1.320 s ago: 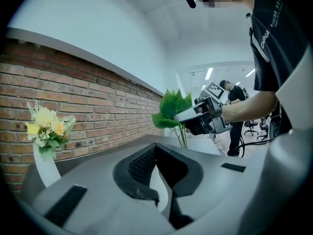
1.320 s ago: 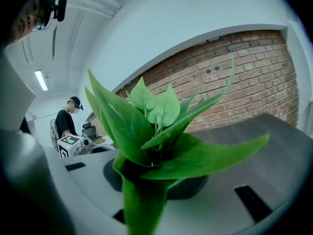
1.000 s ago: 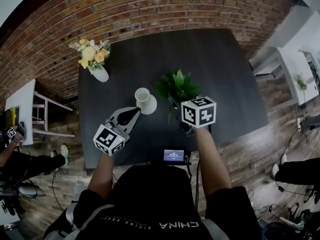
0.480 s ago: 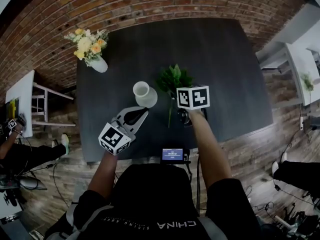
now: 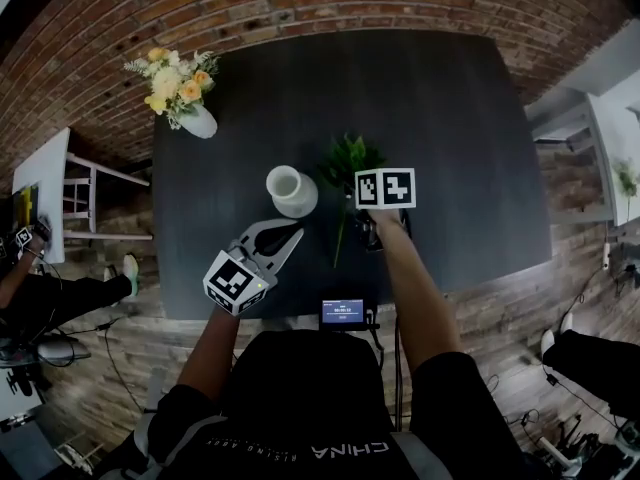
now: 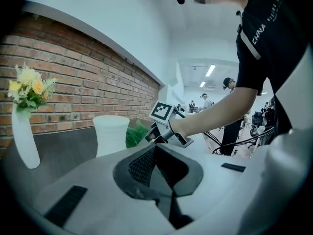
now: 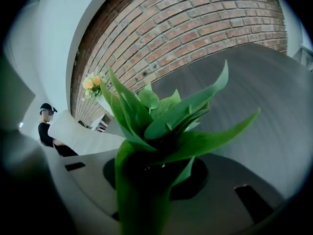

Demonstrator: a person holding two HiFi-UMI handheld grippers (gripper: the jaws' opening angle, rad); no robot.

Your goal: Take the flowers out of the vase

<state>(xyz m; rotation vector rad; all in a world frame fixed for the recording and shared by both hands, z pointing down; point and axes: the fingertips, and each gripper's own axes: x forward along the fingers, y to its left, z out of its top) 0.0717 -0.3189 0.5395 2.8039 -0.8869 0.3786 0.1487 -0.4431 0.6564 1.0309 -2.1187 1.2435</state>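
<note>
The white vase (image 5: 291,190) stands empty near the middle of the dark table (image 5: 450,148). Just right of it, my right gripper (image 5: 366,216) is shut on the green flower bunch (image 5: 348,160), gripping low on the stems, whose ends trail toward the near edge. In the right gripper view the leaves (image 7: 161,121) fan out from between the jaws and hide the pads. My left gripper (image 5: 296,232) is shut and empty, hovering at the near side of the vase (image 6: 111,133) with its tips pointing at it.
A second white vase (image 5: 197,120) with yellow flowers (image 5: 172,78) stands at the table's far left corner by the brick wall. A small device with a screen (image 5: 345,312) lies at the near edge. A white side table (image 5: 40,198) stands to the left.
My right gripper has sunk toward the table with the green bunch, beside the vase. My left gripper has dropped a little and drifted right.
</note>
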